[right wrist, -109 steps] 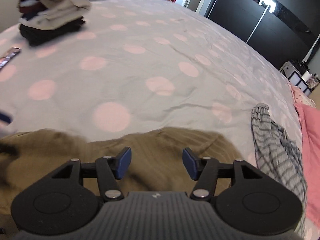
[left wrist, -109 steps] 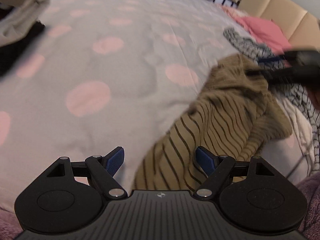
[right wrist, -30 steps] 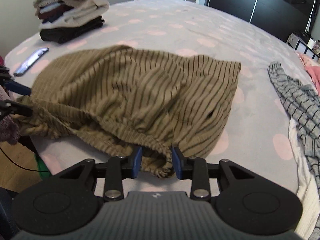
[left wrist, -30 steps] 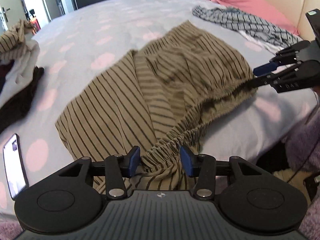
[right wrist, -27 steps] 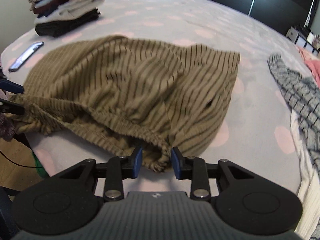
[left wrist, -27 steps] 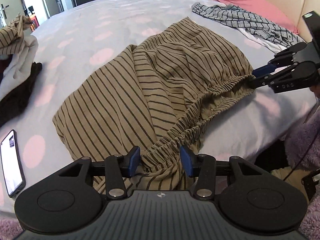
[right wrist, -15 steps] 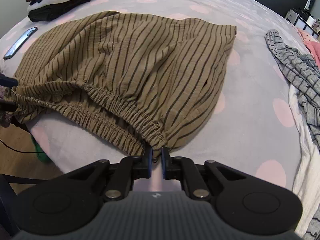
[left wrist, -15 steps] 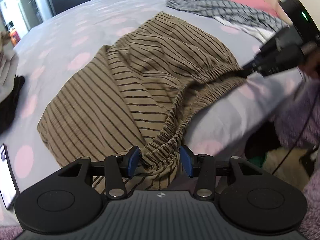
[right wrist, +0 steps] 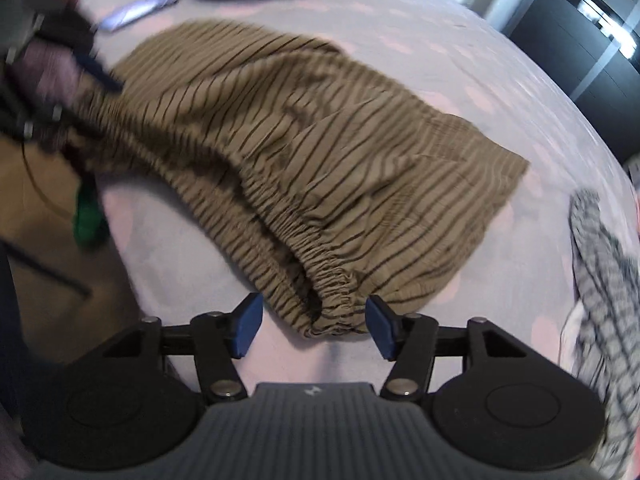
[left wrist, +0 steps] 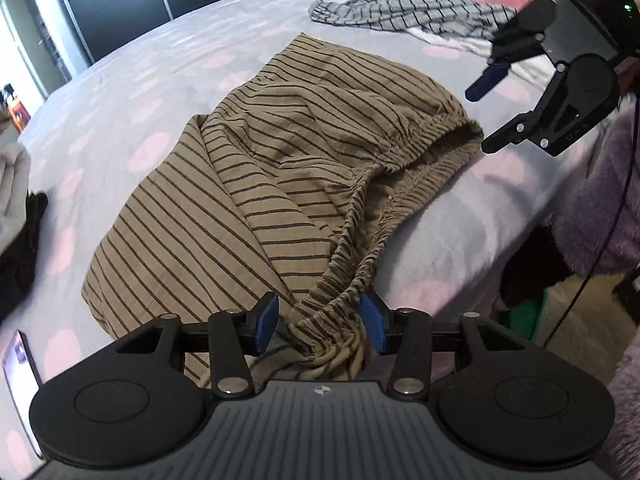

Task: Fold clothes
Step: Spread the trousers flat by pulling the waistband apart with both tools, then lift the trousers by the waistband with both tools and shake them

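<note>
Left hand-held gripper (left wrist: 318,322) spread apart, bunched waistband of the striped shorts (left wrist: 280,168) sitting loose between its pads, no pinch. Shorts lie spread on the dotted bed (left wrist: 132,92) near its edge, legs pointing away, phone (left wrist: 18,364) off to the left. Right hand-held gripper (right wrist: 312,328) also spread wide, other waistband corner just ahead of its fingertips, not gripped. Likely next: flatten the puckered waistband, regrip one side, fold one leg over the other with hems matched

The brown striped shorts (left wrist: 304,168) lie on the bed (left wrist: 132,92), near its edge. The left gripper (left wrist: 319,323) has its jaws apart around the bunched waistband (stretchy part).
</note>
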Tool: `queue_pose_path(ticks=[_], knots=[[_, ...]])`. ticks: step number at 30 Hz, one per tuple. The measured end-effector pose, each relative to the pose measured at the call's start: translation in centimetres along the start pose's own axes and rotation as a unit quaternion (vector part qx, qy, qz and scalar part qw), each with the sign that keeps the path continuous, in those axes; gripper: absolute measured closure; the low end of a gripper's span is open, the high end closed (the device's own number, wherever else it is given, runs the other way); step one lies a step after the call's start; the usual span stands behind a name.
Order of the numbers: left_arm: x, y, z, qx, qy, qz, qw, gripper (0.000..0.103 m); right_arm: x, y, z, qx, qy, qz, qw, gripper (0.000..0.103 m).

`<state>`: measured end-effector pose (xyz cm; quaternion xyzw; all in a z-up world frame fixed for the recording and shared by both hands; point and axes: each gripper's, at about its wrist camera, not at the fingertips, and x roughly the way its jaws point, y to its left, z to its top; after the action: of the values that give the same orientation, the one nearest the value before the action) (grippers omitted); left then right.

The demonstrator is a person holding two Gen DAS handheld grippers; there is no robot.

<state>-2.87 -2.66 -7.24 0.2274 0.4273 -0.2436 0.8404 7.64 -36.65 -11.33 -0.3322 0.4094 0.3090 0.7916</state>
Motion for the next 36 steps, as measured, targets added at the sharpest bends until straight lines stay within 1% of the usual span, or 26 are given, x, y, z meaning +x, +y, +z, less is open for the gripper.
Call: queue_pose_path(ticks=[2,3,5,9,11,13,14,15,16,17,18,19,20,22,23,25,28,31,33,34,36], knots=[[-0.2,-0.2,0.0,0.015,-0.006,0.008,0.9998,0.058,0.9,0.9,0.2,-0.049,0.013,-0.009,0.999,0.042],[-0.3,-0.3,0.0,0.023,-0.008,0.01,0.9996,0.055,1.2,1.5,0.1,-0.077,0.016,-0.017,0.997,0.042],[-0.1,-0.7,-0.1,0.046,-0.008,0.009,0.9989,0.053,1.8,2.5,-0.1,-0.127,0.02,-0.03,0.991,0.042],[0.6,-1.7,-0.1,0.099,-0.001,0.012,0.995,0.053,2.7,3.3,-0.2,-0.177,0.023,-0.045,0.983,0.042],[1.3,-1.9,0.0,0.112,0.006,0.016,0.9936,0.054,3.0,3.4,-0.3,-0.192,0.019,-0.052,0.98,0.043],[1.7,-1.7,0.1,0.109,0.013,0.014,0.9938,0.067,3.2,3.2,-0.3,-0.196,0.018,-0.052,0.979,0.044],[1.8,-1.5,0.2,0.106,0.015,0.011,0.9942,0.074,3.4,3.2,-0.2,-0.199,0.019,-0.051,0.978,0.052],[1.9,-1.4,0.2,0.102,0.016,0.009,0.9946,0.077,3.5,3.2,-0.2,-0.202,0.019,-0.051,0.978,0.057],[1.7,-1.3,0.2,0.1,0.011,0.011,0.9948,0.079,3.6,3.4,-0.3,-0.207,0.02,-0.053,0.977,0.06],[1.4,-1.3,0.2,0.099,0.006,0.013,0.995,0.083,3.7,3.5,-0.3,-0.214,0.02,-0.059,0.975,0.07],[1.0,-1.2,0.3,0.096,-0.001,0.016,0.9953,0.084,3.8,3.6,-0.3,-0.223,0.022,-0.071,0.972,0.082],[0.6,-1.1,0.3,0.091,-0.009,0.02,0.9956,0.084,3.8,3.8,-0.3,-0.231,0.022,-0.083,0.969,0.081],[0.1,-0.9,0.5,0.083,-0.015,0.026,0.9961,0.085,3.6,3.7,-0.3,-0.23,0.016,-0.089,0.969,0.082],[-1.0,-0.3,0.8,0.065,-0.035,0.04,0.9965,0.087,3.0,3.4,0.2,-0.213,0.003,-0.106,0.971,0.083],[-1.7,0.0,1.1,0.057,-0.044,0.048,0.9962,0.087,2.6,3.2,0.5,-0.207,-0.006,-0.119,0.971,0.086],[-3.2,0.7,1.8,0.052,-0.064,0.071,0.994,0.088,1.3,2.9,1.3,-0.192,-0.029,-0.146,0.97,0.088],[-5.8,2.0,3.4,0.063,-0.096,0.114,0.9868,0.088,-1.5,1.9,3.6,-0.159,-0.069,-0.187,0.967,0.091],[-9.3,3.8,5.7,0.081,-0.137,0.157,0.9747,0.089,-5.3,0.1,6.8,-0.129,-0.107,-0.224,0.96,0.092],[-12.1,4.9,7.4,0.093,-0.169,0.19,0.9626,0.089,-8.3,-1.1,9.1,-0.119,-0.136,-0.257,0.949,0.092],[-13.5,5.4,8.2,0.099,-0.185,0.207,0.9556,0.089,-9.8,-1.5,10.3,-0.118,-0.151,-0.277,0.941,0.092],[-16.5,6.2,9.6,0.106,-0.217,0.235,0.9413,0.089,-13.2,-2.1,12.5,-0.12,-0.18,-0.322,0.922,0.092]])
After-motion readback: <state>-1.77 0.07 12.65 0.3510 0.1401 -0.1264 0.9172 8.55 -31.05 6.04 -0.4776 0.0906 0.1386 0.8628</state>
